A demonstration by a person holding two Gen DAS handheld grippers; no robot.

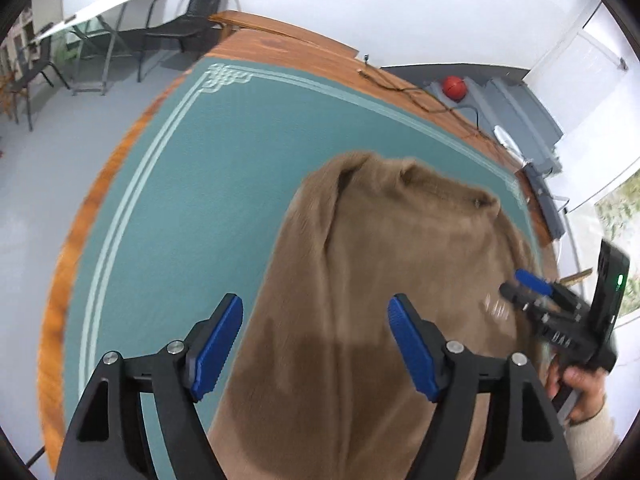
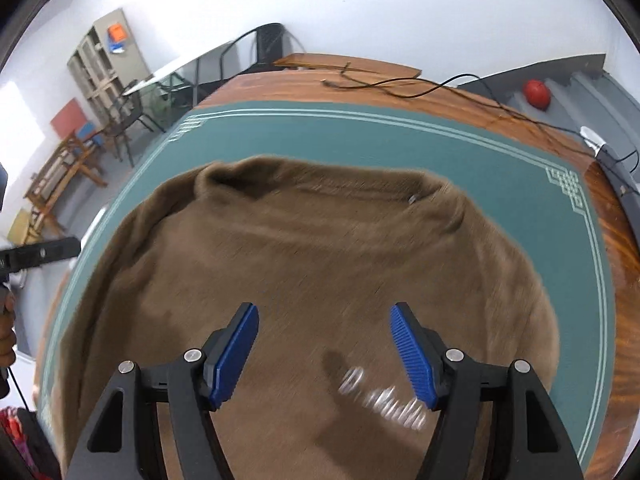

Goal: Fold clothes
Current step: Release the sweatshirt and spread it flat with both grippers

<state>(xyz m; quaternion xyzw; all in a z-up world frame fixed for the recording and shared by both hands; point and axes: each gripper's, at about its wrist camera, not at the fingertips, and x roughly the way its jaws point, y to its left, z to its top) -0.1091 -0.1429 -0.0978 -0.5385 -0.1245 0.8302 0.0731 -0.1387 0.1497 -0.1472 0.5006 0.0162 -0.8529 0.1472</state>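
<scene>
We hold our left hand-held gripper (image 1: 315, 350) and right hand-held gripper (image 2: 325, 354) wide apart, empty, over a brown sweater (image 2: 320, 256) lying partly folded on the counter's (image 2: 560, 236) green mat (image 2: 360, 128); folding seems midway, likely needing an edge grasped.

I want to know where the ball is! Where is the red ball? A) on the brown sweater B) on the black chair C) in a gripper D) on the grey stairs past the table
D: the red ball sits on the grey stairs beyond the wooden table, away from the brown sweater.
</scene>
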